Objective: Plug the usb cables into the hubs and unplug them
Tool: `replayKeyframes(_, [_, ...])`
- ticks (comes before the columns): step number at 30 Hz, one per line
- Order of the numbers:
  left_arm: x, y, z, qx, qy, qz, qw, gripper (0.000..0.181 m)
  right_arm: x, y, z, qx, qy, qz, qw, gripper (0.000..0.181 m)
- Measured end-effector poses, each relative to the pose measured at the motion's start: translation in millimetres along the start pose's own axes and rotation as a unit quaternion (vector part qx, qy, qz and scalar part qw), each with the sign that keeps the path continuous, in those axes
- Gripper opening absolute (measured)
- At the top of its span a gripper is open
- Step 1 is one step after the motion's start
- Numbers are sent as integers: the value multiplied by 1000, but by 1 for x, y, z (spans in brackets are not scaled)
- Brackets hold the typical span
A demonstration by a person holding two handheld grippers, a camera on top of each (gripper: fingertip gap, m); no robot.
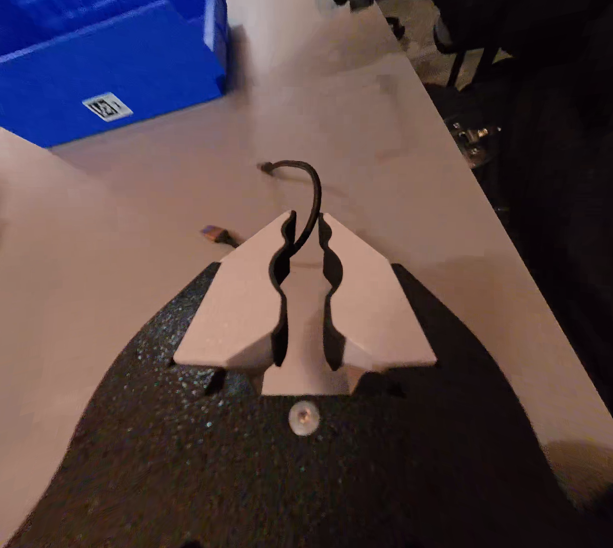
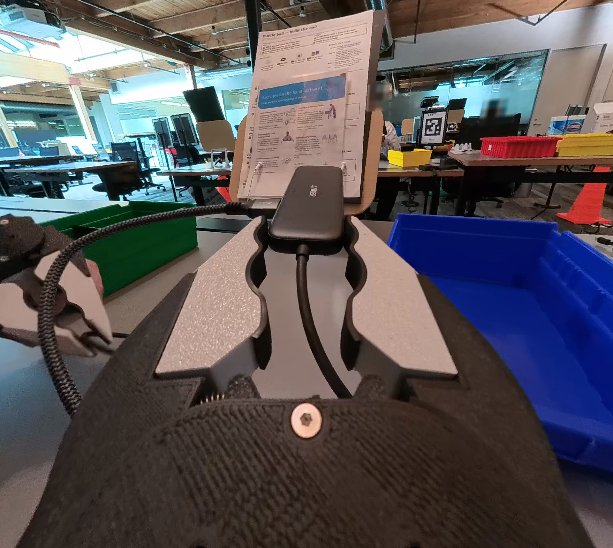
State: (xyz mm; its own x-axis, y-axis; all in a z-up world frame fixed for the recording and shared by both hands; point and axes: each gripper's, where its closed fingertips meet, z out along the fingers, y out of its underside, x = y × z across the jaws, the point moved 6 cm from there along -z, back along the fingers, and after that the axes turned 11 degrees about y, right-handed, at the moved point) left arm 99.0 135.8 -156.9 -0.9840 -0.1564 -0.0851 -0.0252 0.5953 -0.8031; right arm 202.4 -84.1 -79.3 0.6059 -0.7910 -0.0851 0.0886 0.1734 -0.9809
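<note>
Beside the blue bin [image 2: 517, 316], the right gripper [image 2: 306, 233] clamps the hub [image 2: 306, 200].

Left wrist view dim, motion-blurred; right wrist view bright, sharp, edges fisheye-warped.

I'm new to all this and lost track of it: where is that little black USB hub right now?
In the right wrist view, the black hub is held up off the table between the tips of the right tongs, in front of the paper sheets, with the blue bin to its right.
</note>
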Motion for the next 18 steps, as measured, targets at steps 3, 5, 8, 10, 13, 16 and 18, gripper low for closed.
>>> replayKeyframes(3, [2, 15, -9, -16, 18, -55, 998, 39, 2, -2, -1, 2, -1, 5, 1000, 45])
replayKeyframes(5, [-5, 11, -14, 6, -5, -88, 996, 44, 4, -4, -1, 4, 2, 2, 1000, 45])
replayKeyframes(8, [-31, 2, -5, 24, -111, -155, 981, 38, 5, -3, 0, 5, 5, 2, 1000, 45])
replayKeyframes(10, [-51, 5, 10, 3, -195, -188, 963, 30, 5, -1, 2, 2, 4, 3, 1000, 45])
replayKeyframes(13, [-54, 21, 36, -91, -220, -165, 957, 30, 2, 3, 4, -3, -2, -2, 1000, 45])
replayKeyframes(16, [-56, 37, 46, -147, -228, -175, 947, 30, -1, 3, 3, -4, -7, -6, 1000, 45])
replayKeyframes(18, [-56, 37, 48, -128, -215, -208, 946, 29, -1, 2, 2, -3, -11, -6, 1000, 45])
